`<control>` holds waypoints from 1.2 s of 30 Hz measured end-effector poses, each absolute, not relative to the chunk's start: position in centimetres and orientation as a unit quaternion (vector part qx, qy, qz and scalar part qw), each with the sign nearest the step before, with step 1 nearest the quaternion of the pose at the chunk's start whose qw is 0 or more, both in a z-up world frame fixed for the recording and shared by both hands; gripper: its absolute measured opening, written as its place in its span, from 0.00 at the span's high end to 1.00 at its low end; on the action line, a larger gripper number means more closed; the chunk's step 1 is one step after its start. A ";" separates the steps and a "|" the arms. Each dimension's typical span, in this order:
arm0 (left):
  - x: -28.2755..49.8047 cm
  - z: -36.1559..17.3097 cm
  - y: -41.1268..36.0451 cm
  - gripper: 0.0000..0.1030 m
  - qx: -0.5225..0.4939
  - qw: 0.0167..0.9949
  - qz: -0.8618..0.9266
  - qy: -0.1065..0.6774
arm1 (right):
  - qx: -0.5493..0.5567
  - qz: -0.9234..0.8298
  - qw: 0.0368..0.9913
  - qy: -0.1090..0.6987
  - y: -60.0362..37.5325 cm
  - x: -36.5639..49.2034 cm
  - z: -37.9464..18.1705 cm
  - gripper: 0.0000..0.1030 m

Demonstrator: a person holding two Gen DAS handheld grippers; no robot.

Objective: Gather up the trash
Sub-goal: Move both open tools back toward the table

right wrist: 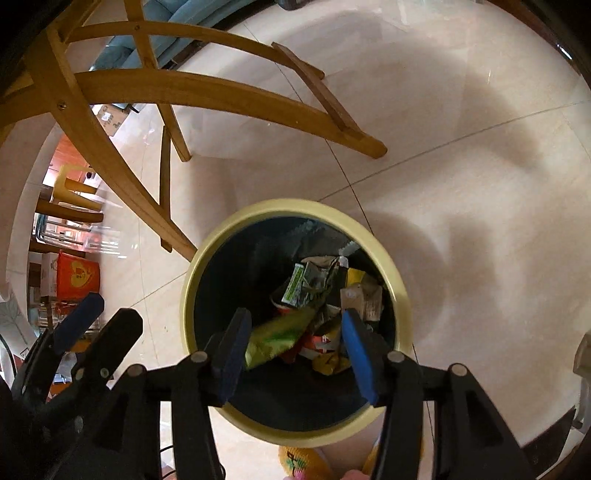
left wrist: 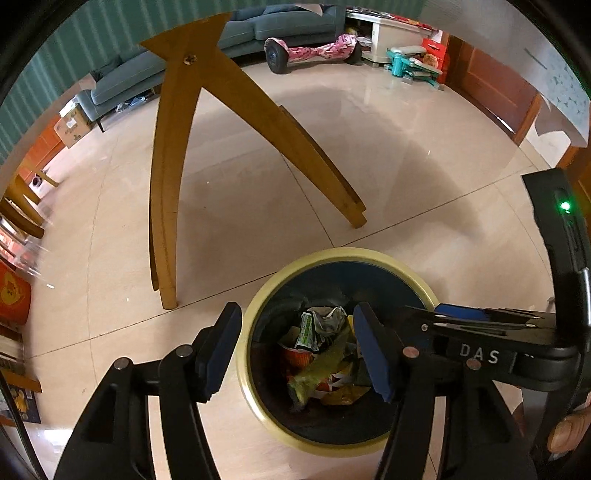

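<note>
Down inside the round bin, sitting on the pale tile floor, the trash is a loose heap: crumpled wrappers, a green-and-white carton, a yellow-green packet, red and yellow scraps. Print on the carton and wrappers is too small and blurred to read. The bin has a cream rim and a dark interior.

Left gripper hangs over the bin mouth, jaws apart, blue pads clear of everything, nothing between them but the view down into the heap. Right gripper is likewise over the bin, jaws apart, nothing pinched; the yellow-green packet shows in the gap below it, blurred, not touched by either pad. The two tools sit side by side: in the left view the right one crosses in from the right edge, with "DAS" in white letters on its black body and a green light lit above. A fingertip shows at that lower right corner.

Just beyond the bin stand the splayed wooden legs of a chair or table. Farther off: a teal sofa, a pink hoverboard, a cardboard box.
</note>
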State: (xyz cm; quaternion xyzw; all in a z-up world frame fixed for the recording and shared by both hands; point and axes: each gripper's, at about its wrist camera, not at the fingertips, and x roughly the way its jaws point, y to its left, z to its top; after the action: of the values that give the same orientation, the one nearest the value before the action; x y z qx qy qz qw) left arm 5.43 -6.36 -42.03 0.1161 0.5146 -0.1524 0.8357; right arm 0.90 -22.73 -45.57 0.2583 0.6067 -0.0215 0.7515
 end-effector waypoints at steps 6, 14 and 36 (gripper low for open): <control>4.8 -39.8 -5.9 0.39 0.102 0.840 -0.143 0.513 | 0.245 -0.021 0.772 0.586 -22.5 1.5 -43.7 0.50; 3.4 -33.3 -5.3 0.28 0.085 0.848 -0.126 0.507 | 0.235 -0.025 0.801 0.550 -22.5 1.0 -37.4 0.50; 1.1 -2.7 -4.9 0.08 0.019 0.875 -0.103 0.472 | 0.201 -0.019 0.858 0.472 -23.8 -2.7 -7.7 0.50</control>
State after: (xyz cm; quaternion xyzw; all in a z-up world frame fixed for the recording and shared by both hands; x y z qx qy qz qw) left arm 1.08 -4.88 -2.69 0.0186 0.4721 -0.1031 0.8753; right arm -2.72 -23.82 -7.72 0.2012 0.4722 -0.0188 0.8580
